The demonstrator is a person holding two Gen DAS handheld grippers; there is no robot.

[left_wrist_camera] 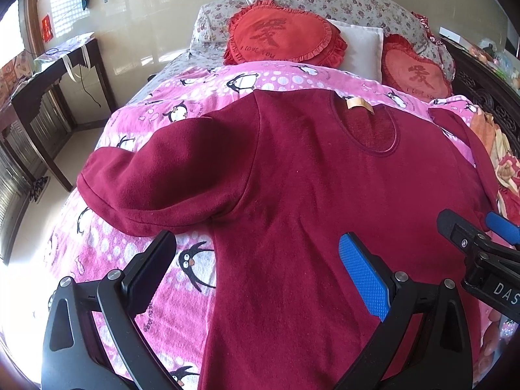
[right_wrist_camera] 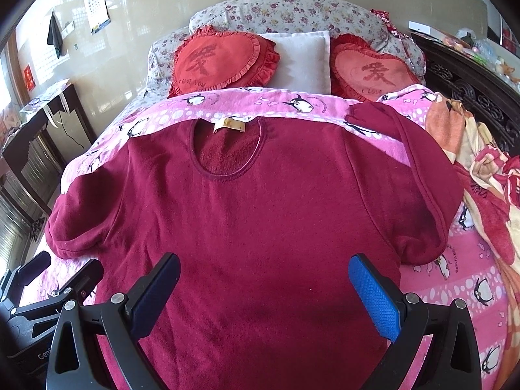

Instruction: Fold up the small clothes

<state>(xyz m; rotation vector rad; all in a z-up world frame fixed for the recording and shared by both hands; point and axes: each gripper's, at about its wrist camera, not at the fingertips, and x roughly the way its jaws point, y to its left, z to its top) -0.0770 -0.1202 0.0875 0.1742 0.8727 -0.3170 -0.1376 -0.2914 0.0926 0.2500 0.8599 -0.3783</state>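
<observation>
Pink penguin blanket (right_wrist_camera: 461, 295) covers bed; maroon sweater (right_wrist_camera: 260, 221) lies flat mid-frame, long axis vertical, neckline toward top, sleeves spread. Left gripper (left_wrist_camera: 256, 269) and right gripper (right_wrist_camera: 263, 289) fingers wide apart, empty.

One maroon top (right_wrist_camera: 260, 214); two heart cushions (right_wrist_camera: 224, 61); one white pillow (right_wrist_camera: 302, 61); two tools (right_wrist_camera: 265, 295)
</observation>
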